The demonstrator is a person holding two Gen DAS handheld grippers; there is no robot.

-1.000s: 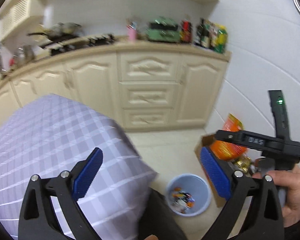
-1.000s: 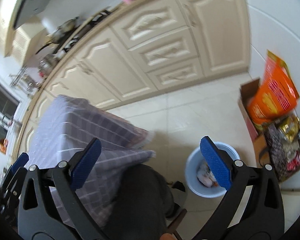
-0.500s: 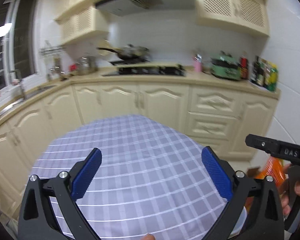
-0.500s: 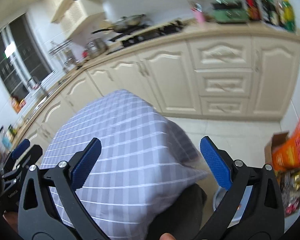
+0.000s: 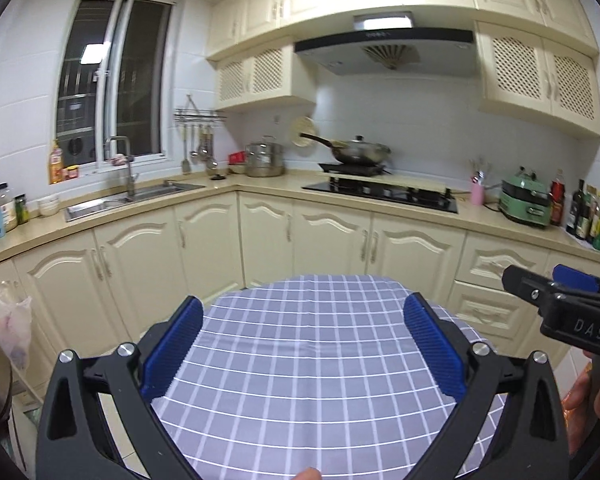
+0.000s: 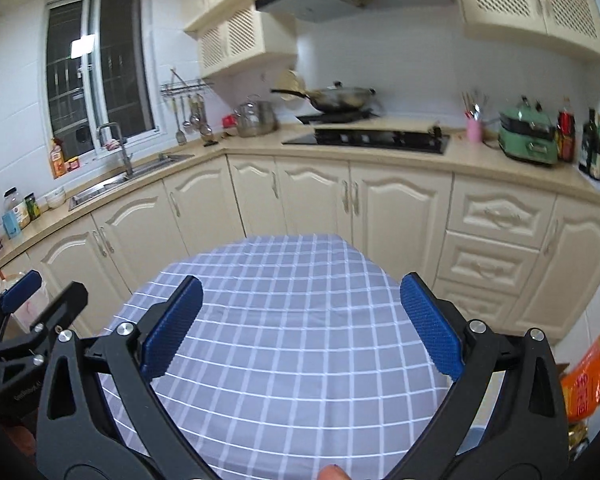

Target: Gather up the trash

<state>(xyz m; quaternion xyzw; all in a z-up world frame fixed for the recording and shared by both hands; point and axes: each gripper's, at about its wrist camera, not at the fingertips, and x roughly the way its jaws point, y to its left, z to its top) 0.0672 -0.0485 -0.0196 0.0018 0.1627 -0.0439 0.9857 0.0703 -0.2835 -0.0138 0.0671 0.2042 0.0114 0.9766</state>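
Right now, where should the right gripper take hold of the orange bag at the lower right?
The orange bag stands upright and flat, with its lower part hidden. The open right gripper should probably pinch its top edge from above.

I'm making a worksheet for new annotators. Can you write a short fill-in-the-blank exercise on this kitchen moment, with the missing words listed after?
1. Both the left gripper and the right gripper have their jaws ____.
2. The tablecloth has a pattern of white lines forming ____.
3. The wok sits on the ____.
4. The pink cup stands just left of a ____ appliance.

Missing words: open; checks; stove; green
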